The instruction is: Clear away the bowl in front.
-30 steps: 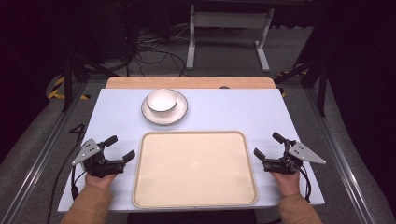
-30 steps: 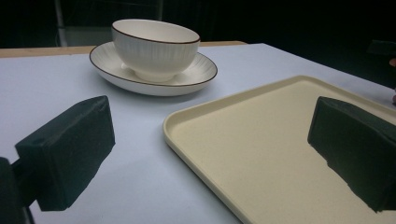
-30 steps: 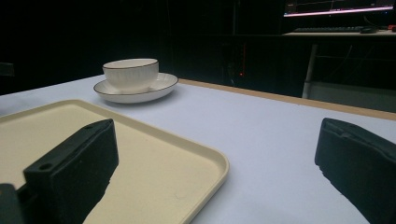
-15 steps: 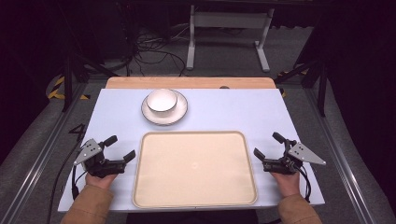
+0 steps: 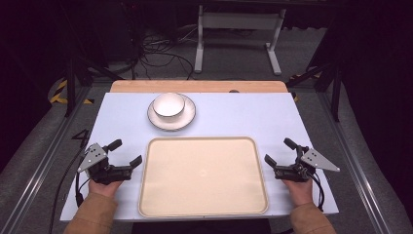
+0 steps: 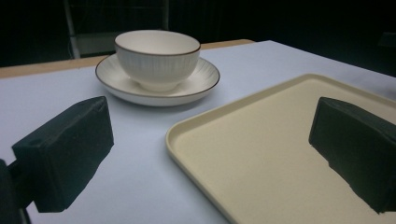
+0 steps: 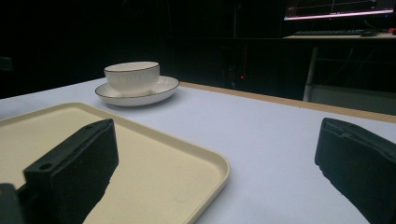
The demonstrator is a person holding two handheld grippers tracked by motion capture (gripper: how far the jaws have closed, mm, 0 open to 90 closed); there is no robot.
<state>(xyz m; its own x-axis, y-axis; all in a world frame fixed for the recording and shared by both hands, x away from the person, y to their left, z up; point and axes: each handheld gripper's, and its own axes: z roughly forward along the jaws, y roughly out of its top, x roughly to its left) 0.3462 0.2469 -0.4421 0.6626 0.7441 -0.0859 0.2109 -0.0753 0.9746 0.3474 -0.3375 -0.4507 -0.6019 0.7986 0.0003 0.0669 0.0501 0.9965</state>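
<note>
There is one bowl (image 5: 169, 105), and it sits on one saucer (image 5: 187, 120). One tray (image 5: 203, 176) lies on the one counter (image 5: 243, 117). Two grippers rest at the tray's sides: one left gripper (image 5: 125, 152) and one right gripper (image 5: 279, 151), each with its jaws spread apart and nothing between them.

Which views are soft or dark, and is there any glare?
High view: table evenly lit, surroundings dark, no glare on the tray. Left gripper view: near jaws soft, bowl and saucer fairly sharp, faint shadow under the saucer. Right gripper view: dim, near jaws blurred, bowl in focus, a bright monitor strip at top right.
</note>
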